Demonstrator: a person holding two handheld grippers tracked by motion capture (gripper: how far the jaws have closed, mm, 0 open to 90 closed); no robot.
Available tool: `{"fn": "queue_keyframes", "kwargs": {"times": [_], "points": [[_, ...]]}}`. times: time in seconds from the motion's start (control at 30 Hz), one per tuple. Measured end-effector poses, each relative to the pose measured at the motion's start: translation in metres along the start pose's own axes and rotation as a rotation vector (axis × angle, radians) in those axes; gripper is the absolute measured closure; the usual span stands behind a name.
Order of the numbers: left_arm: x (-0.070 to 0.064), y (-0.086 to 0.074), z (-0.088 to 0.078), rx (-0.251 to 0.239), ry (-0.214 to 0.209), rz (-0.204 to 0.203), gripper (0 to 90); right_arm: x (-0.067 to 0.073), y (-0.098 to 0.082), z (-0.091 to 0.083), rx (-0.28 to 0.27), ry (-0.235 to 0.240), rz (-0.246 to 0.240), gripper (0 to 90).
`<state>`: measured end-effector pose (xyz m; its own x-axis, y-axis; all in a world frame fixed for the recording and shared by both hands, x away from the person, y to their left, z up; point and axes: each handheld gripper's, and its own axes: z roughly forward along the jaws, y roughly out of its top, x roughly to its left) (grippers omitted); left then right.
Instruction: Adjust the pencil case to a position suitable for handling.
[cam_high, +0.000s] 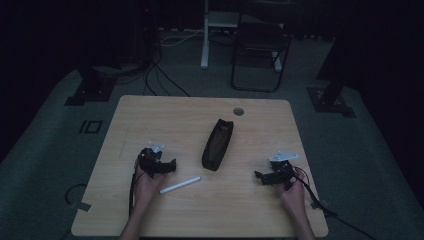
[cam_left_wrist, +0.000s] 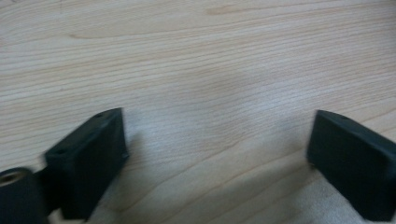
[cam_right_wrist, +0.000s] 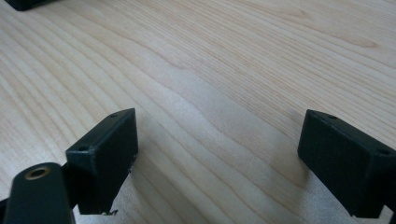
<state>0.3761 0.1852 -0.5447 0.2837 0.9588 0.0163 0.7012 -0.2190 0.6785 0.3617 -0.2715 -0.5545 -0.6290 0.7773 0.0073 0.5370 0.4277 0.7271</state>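
- Both tongs are released: the left gripper (cam_high: 172, 165) rests low on the table (cam_high: 150, 120) with bare wood between its parted jaws, and the right gripper (cam_high: 258, 175) sits the same way at the far side, nothing held
- Nearest the left gripper lies the white pen (cam_high: 180, 184), flat on the wood just below and to the right of it, angled up to the right, apart from the jaws
- Between the two hands sits the dark pencil case (cam_high: 218, 144), lying lengthwise, its mouth looking open, well clear of both grippers
- Risk one: that pen is thin and round, so a pinch coming in off-centre or too shallow will likely send it rolling toward the table's near edge
- Risk two: jaws closing along the pen instead of across it would probably just skate over it
- Risk three: the case is soft and unheld, so a pen pushed at its mouth could shove the whole case away; the right gripper looks best placed to steady it
- Dim light makes the case opening hard to judge, so a missed entry is a fair worry
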Motion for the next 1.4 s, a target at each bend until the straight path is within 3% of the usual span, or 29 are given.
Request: {"fn": "queue_keyframes", "kwargs": {"times": [0.37, 0.47, 0.67, 0.77, 0.97, 1.27, 1.4], "points": [[-0.005, 0.009, -0.007, 0.072, 0.001, -0.009, 41.8, -0.001, 0.0, 0.0, 0.001, 0.012, -0.011, 12.2], [-0.006, 0.008, -0.009, 0.069, -0.027, -0.01, 45.6, -0.001, 0.001, 0.001, 0.001, 0.015, -0.014, 12.2], [-0.012, 0.015, -0.025, 0.007, -0.073, -0.001, 46.5, -0.001, 0.001, 0.001, 0.001, 0.014, -0.013, 12.4], [-0.02, 0.029, -0.045, -0.054, -0.102, 0.023, 46.5, 0.0, 0.0, 0.0, 0.0, 0.008, -0.007, 12.4], [-0.033, 0.048, -0.061, -0.108, -0.123, 0.065, 45.6, 0.0, 0.0, 0.0, 0.0, 0.006, -0.005, 12.6], [-0.054, 0.06, -0.061, -0.138, -0.164, 0.086, 45.2, 0.0, 0.0, 0.0, -0.001, -0.001, 0.002, 12.6], [-0.071, 0.064, -0.055, -0.134, -0.197, 0.104, 44.8, 0.0, 0.0, 0.0, -0.001, -0.001, 0.002, 12.6]]}}
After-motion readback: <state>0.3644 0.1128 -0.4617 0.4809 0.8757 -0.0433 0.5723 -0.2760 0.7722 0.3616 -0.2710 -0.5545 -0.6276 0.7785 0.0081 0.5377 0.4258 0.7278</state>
